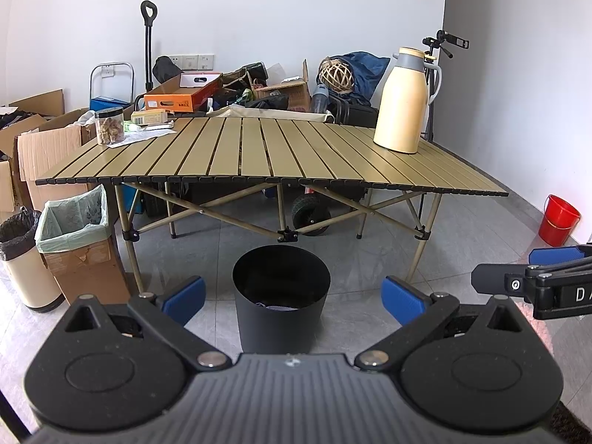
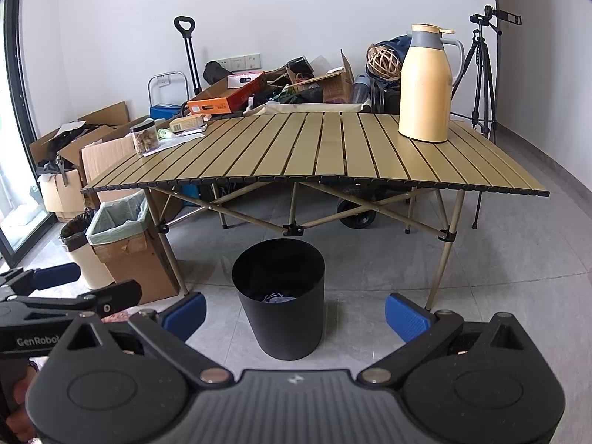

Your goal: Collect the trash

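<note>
A black round bin (image 1: 277, 329) (image 2: 285, 329) stands on the grey floor in front of a slatted folding table (image 1: 259, 155) (image 2: 314, 155). Crumpled paper (image 1: 277, 307) (image 2: 277, 298) lies at its bottom. My left gripper (image 1: 294, 301) is open and holds nothing, hovering above and just short of the bin. Level with it on the right, my right gripper (image 2: 296, 316) is also open with nothing between its pads. Each gripper shows in the other's view: the right gripper (image 1: 518, 266) and the left gripper (image 2: 88, 283). At the table's far left corner lie papers (image 1: 148, 135) and a green wrapper (image 1: 131, 125).
A snack jar (image 1: 109, 125), a small box (image 1: 148, 116) and a cream thermos (image 1: 401, 103) (image 2: 425, 88) stand on the table. Left of the table are a lined cardboard box (image 1: 85, 259) and a cream bin (image 1: 26, 281). A red bucket (image 1: 558, 220) and a tripod (image 2: 481, 74) stand right.
</note>
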`<action>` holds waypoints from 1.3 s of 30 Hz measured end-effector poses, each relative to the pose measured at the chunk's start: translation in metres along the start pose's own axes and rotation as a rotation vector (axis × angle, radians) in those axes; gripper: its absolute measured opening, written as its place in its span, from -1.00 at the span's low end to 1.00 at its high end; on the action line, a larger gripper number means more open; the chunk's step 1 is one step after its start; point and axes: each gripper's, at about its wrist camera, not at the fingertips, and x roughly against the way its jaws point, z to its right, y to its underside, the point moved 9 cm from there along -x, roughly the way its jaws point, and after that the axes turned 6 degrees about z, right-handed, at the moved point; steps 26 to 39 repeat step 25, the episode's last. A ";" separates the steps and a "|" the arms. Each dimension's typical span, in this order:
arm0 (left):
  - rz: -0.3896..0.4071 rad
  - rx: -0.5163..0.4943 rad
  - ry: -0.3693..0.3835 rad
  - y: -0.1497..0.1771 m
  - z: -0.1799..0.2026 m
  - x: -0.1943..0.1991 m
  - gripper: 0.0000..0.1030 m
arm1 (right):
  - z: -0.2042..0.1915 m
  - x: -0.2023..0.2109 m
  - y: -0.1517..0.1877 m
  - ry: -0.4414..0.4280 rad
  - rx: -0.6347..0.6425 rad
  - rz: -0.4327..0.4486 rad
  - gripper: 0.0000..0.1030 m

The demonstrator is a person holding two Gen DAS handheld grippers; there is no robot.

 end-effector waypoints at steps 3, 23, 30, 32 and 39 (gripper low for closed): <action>0.002 -0.002 -0.001 -0.001 0.000 0.003 1.00 | 0.000 0.000 0.000 0.000 0.001 0.000 1.00; 0.035 -0.022 0.018 -0.010 0.002 0.008 1.00 | -0.003 0.003 -0.001 -0.003 0.009 0.008 1.00; 0.035 -0.023 0.017 -0.010 0.002 0.008 1.00 | -0.003 0.003 -0.001 -0.004 0.009 0.007 1.00; 0.035 -0.023 0.017 -0.010 0.002 0.008 1.00 | -0.003 0.003 -0.001 -0.004 0.009 0.007 1.00; 0.035 -0.023 0.017 -0.010 0.002 0.008 1.00 | -0.003 0.003 -0.001 -0.004 0.009 0.007 1.00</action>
